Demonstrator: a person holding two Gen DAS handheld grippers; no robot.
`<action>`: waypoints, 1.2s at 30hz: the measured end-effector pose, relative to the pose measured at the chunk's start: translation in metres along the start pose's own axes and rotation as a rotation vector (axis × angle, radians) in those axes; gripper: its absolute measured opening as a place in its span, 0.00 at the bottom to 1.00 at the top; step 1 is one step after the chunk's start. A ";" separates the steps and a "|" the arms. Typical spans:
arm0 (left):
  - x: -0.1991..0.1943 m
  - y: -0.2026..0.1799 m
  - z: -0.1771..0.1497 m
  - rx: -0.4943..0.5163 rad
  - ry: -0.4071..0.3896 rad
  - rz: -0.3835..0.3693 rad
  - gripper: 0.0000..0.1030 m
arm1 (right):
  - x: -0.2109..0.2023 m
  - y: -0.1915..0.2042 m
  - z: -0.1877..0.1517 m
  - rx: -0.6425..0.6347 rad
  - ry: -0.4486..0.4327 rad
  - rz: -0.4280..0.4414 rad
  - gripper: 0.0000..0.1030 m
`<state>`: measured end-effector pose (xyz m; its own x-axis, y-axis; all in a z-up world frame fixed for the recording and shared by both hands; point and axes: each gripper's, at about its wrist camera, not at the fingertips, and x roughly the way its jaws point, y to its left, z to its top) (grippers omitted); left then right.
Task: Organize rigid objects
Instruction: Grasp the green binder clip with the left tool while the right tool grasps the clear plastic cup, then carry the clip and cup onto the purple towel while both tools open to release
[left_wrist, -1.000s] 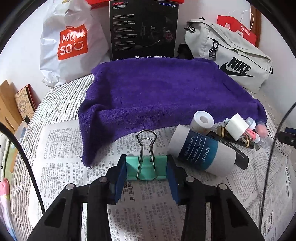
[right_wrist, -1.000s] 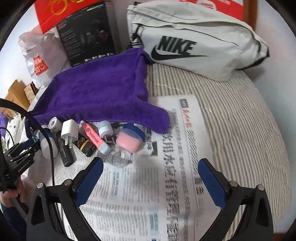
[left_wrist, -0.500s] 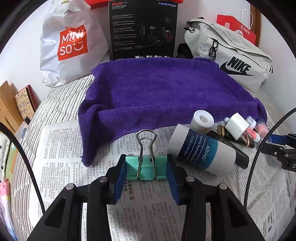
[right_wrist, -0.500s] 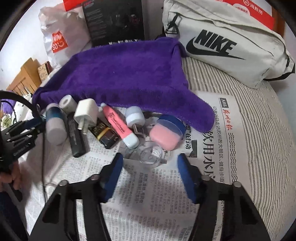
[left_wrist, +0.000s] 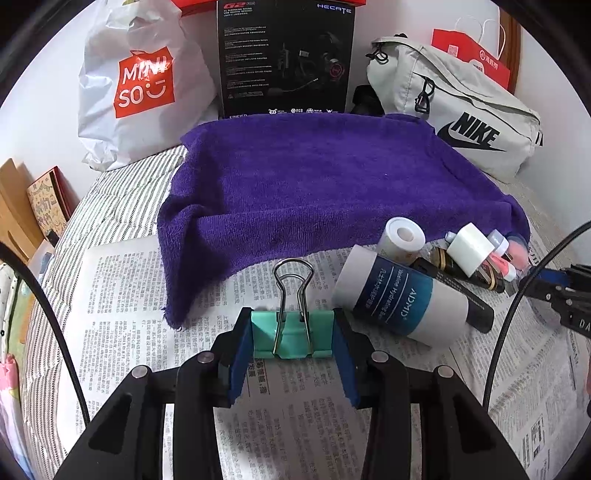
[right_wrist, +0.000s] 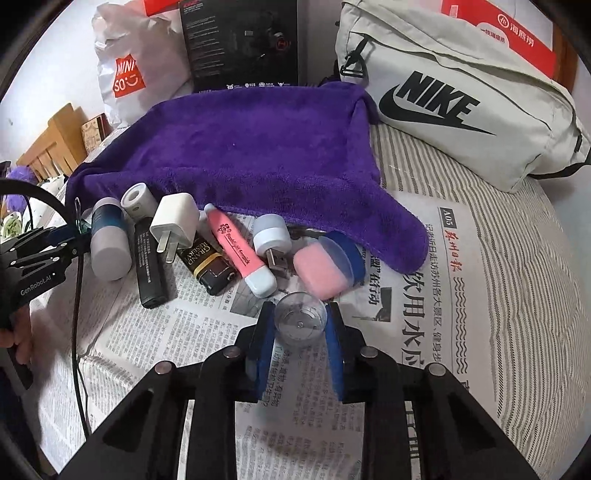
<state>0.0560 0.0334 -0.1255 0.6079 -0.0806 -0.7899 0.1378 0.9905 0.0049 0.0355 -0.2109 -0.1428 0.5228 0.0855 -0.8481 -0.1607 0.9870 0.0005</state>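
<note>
Bare newspaper (right_wrist: 424, 332) rightward; clutter row (right_wrist: 192, 243) crowding the left.

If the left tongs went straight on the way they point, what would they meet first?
Probably the newspaper, then the purple towel edge beyond; depth is unclear. The left tongs hold a green binder clip.

A striped bed (right_wrist: 480, 206) carries newspaper (right_wrist: 424, 295) and purple towel (right_wrist: 251, 147).

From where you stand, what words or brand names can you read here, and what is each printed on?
"MINI SO" on the white plastic bag.
"NIKE" on the pale bag.
"HECATE" and "G2" on the black box.
"ADMD" and "Vaseline Hydrating" on the white and blue tube.
"GRAND RESERVE" on the dark brown packet.
"GenRobot.AI" on the left tongs.
"A05" on the newspaper; its Chinese text, and the box's small print, are too small to read.
</note>
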 end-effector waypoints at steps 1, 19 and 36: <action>-0.001 0.001 0.000 -0.003 0.003 -0.001 0.38 | -0.001 -0.001 0.000 0.003 0.002 -0.003 0.26; -0.045 0.020 0.006 -0.049 0.005 -0.019 0.38 | -0.030 -0.005 0.025 -0.004 -0.043 0.014 0.26; -0.038 0.039 0.092 -0.064 -0.048 -0.043 0.38 | -0.027 -0.013 0.104 -0.034 -0.141 0.074 0.26</action>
<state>0.1105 0.0650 -0.0387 0.6396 -0.1270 -0.7582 0.1150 0.9910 -0.0690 0.1108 -0.2121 -0.0650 0.6205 0.1782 -0.7637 -0.2300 0.9724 0.0399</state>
